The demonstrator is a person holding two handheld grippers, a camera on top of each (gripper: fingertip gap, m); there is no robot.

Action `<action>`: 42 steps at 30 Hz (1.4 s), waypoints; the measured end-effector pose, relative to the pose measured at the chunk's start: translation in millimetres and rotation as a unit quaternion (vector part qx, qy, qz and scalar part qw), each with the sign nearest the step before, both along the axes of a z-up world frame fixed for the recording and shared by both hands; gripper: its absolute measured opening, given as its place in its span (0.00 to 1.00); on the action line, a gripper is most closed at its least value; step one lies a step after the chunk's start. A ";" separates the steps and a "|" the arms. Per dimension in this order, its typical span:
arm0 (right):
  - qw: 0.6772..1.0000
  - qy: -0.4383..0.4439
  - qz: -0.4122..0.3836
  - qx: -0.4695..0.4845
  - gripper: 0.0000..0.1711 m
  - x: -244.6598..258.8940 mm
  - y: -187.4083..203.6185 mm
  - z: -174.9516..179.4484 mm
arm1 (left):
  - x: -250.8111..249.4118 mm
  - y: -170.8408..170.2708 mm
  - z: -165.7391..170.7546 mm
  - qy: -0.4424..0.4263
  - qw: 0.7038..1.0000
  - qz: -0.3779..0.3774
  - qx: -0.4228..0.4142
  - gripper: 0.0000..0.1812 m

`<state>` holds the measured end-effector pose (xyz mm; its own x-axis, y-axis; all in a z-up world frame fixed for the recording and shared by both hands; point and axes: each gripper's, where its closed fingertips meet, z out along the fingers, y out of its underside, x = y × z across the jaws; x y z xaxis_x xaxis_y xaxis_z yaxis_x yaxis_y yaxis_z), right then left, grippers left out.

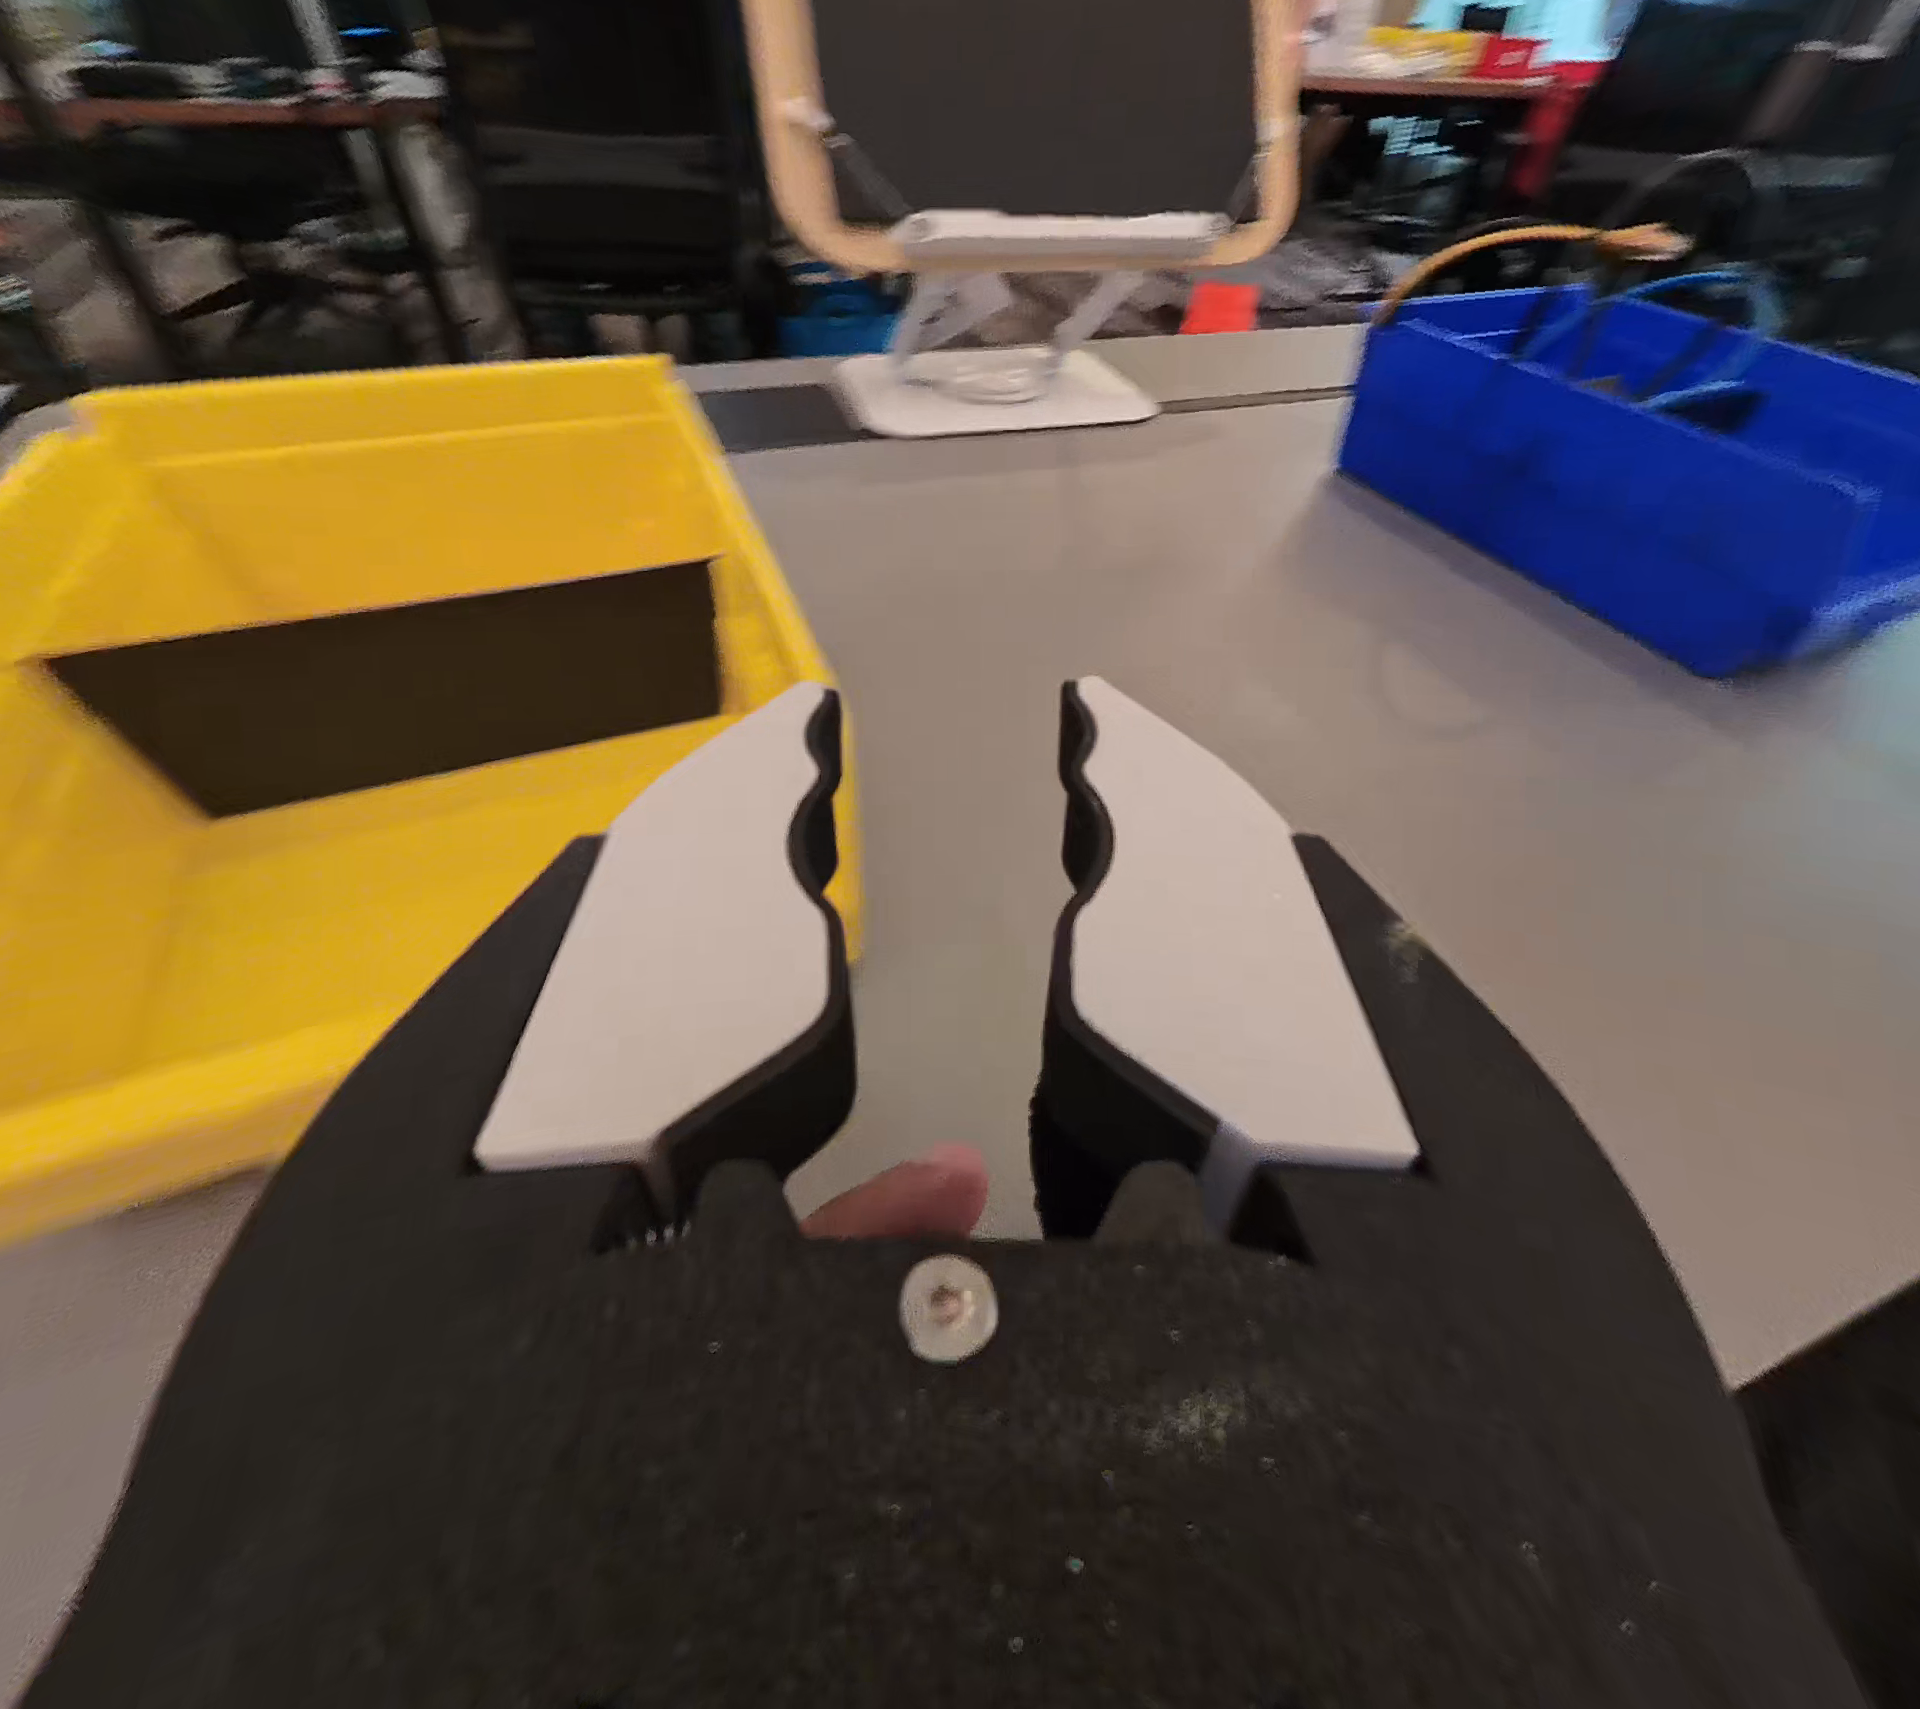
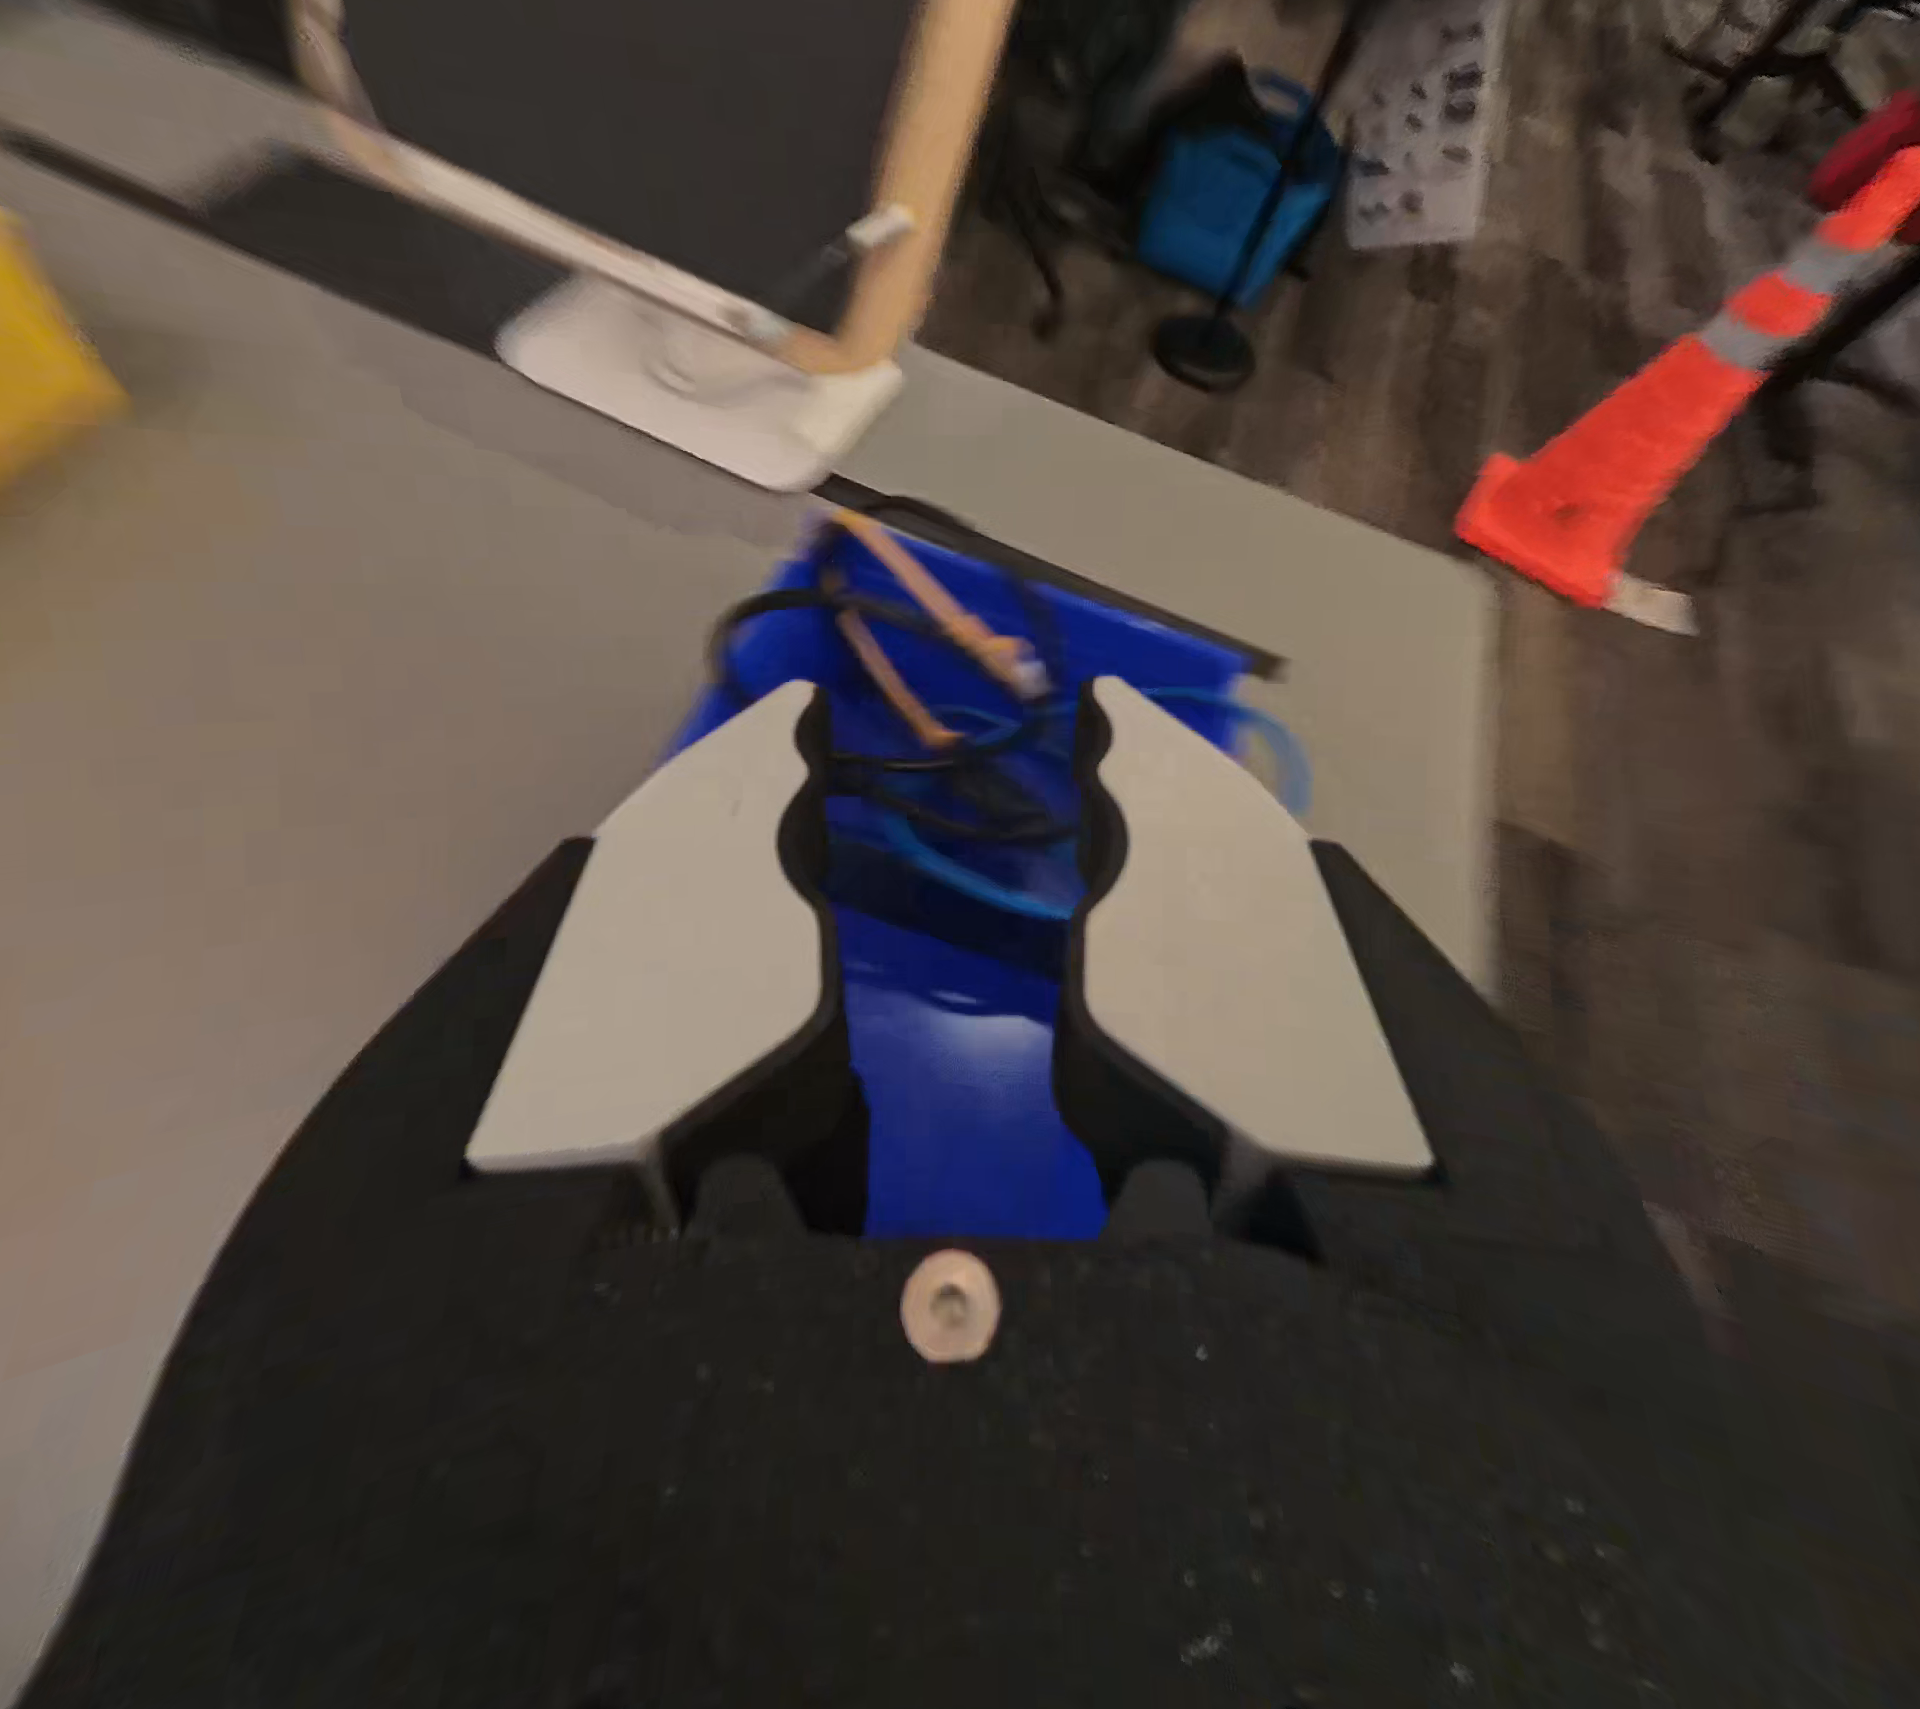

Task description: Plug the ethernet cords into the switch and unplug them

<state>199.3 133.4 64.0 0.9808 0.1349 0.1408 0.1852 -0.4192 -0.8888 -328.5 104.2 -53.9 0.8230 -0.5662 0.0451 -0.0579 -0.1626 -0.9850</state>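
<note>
left tool (image 1: pixel 945 698) spread and empty, right tool (image 2: pixel 948 695) spread above blue bin (image 2: pixel 966 1088), orange cord (image 2: pixel 914 610) plug pointing right

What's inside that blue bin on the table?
The blue bin holds loose cords: orange, black and light blue. The right hand-held gripper covers its sides, so anything there is hidden.

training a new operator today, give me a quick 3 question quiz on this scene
1. True or false: the left gripper holds a cord.
2. Which bin holds the cords? A yellow bin B blue bin
3. Fill in: the right gripper hovers over the ___ bin.

Key: 1 false, its jaws are open and empty. 2 B. 3 blue.
</note>
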 end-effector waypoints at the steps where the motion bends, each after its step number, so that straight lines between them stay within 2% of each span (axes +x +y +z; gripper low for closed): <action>1: 0.998 0.046 0.008 0.037 0.27 -15.3 -19.9 -14.0 | -16.9 1.0 -3.6 0.006 1.000 0.028 -0.009 0.19; 2: 0.995 0.077 0.005 0.062 0.29 -25.5 -38.5 -33.8 | -31.4 2.1 -7.4 0.010 0.998 0.051 -0.021 0.19; 4: 0.992 0.103 -0.019 0.065 0.26 -37.0 -72.8 -85.1 | -52.9 5.6 -19.5 0.026 0.994 0.087 -0.053 0.17; 7: 0.993 0.101 -0.038 0.038 0.26 -45.2 -113.5 -155.7 | -56.4 9.3 -34.5 0.046 0.993 0.083 -0.071 0.14; 9: 0.990 0.131 -0.056 0.017 0.25 -44.2 -128.8 -180.9 | -51.2 10.4 -45.0 0.064 0.991 0.074 -0.090 0.16; 11: 0.985 0.166 -0.053 0.015 0.27 -45.2 -132.1 -182.8 | -42.5 9.0 -51.7 0.060 0.991 0.055 -0.107 0.17; 14: 0.991 0.096 -0.078 0.049 0.27 -27.8 -129.6 -172.0 | -37.4 7.6 -52.6 0.064 0.991 0.046 -0.105 0.19; 17: 0.994 0.053 -0.093 0.034 0.27 -20.4 -128.6 -178.4 | -37.4 5.8 -53.7 0.069 0.991 0.045 -0.105 0.22; 22: 0.994 0.059 -0.089 0.023 0.29 -20.6 -126.7 -184.3 | -41.0 8.7 -49.6 0.050 0.992 0.050 -0.103 0.22; 31: 0.993 0.046 -0.112 0.004 0.30 1.1 -119.2 -192.2 | -43.1 15.3 -69.7 0.059 0.987 0.045 -0.144 0.21; 34: 0.991 0.059 -0.117 0.007 0.30 5.6 -117.9 -190.5 | -50.4 19.2 -67.9 0.032 0.986 0.049 -0.154 0.21; 39: 0.992 0.055 -0.110 0.007 0.30 0.3 -118.7 -189.7 | -55.4 13.3 -73.6 0.014 0.983 0.045 -0.179 0.21; 42: 0.997 0.044 -0.066 0.017 0.31 -21.6 -111.1 -185.2 | -55.9 7.8 -75.3 0.015 0.982 0.040 -0.185 0.20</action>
